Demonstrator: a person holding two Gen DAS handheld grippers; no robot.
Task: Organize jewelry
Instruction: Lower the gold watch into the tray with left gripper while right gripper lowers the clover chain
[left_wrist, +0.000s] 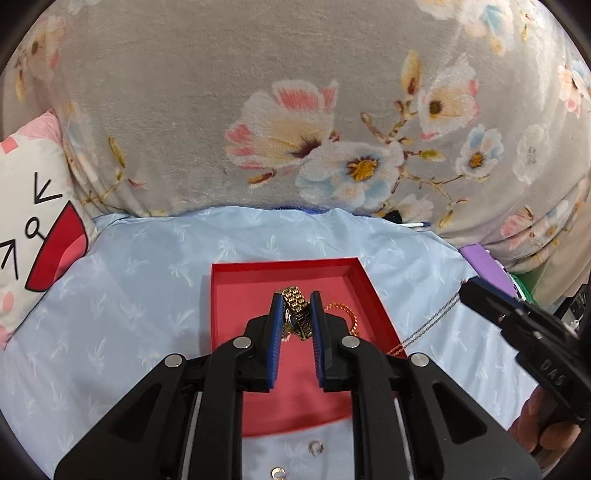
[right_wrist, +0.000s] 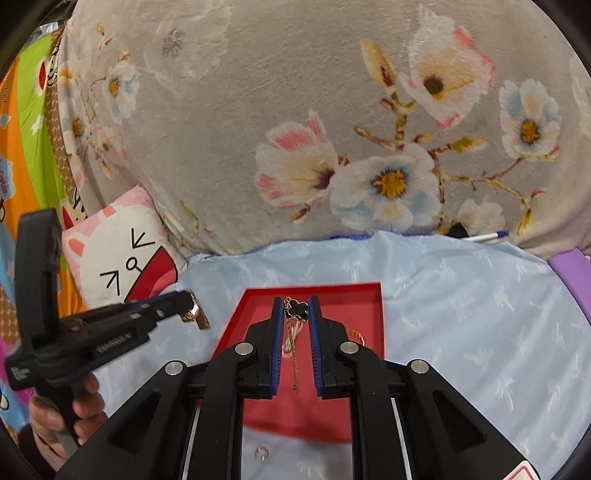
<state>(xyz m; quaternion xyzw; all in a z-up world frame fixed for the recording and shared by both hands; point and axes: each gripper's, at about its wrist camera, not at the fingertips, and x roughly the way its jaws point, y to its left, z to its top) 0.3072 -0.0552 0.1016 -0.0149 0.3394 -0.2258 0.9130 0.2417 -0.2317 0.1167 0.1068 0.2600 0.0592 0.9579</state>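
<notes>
**Both jaws loaded above the red tray**

A pale blue bedsheet (left_wrist: 147, 280) with a faint leaf pattern lies under me, and behind it rises a grey plush blanket (left_wrist: 207, 110) printed with pink, cream and blue flowers. A white and pink cartoon cushion (left_wrist: 33, 221) leans at the far left of the sheet, and a purple object (left_wrist: 484, 258) sits at the right edge, near a white pen (right_wrist: 484, 236) tucked against the blanket.

On the sheet lies a shallow red tray (left_wrist: 258, 273). A thin gold chain (left_wrist: 347, 314) curls on its floor toward the right side.

My left gripper (left_wrist: 295, 310) is clamped on a gold watch (left_wrist: 297, 306): the linked band sticks up between my blue pads, with the dark dial lower down between them. In the right wrist view the watch shows as a gold piece at the tip of that gripper, off the tray's left edge and clear of the sheet.

My right gripper (right_wrist: 295, 312) is pinched on a black clover pendant (right_wrist: 297, 310) with a gold rim. Its fine gold chain (right_wrist: 295, 354) hangs down between my fingers, above the tray's floor. From the left wrist view, a thin silvery chain (left_wrist: 428, 325) slants from the right gripper's tip down to the tray's right rim.

Closer to me than the tray, two small rings (left_wrist: 316, 448) lie on the sheet, one just beyond the other. A hand (right_wrist: 66, 417) grips the left tool's handle; fingers of the other hand (left_wrist: 546, 424) show at the right tool.
</notes>
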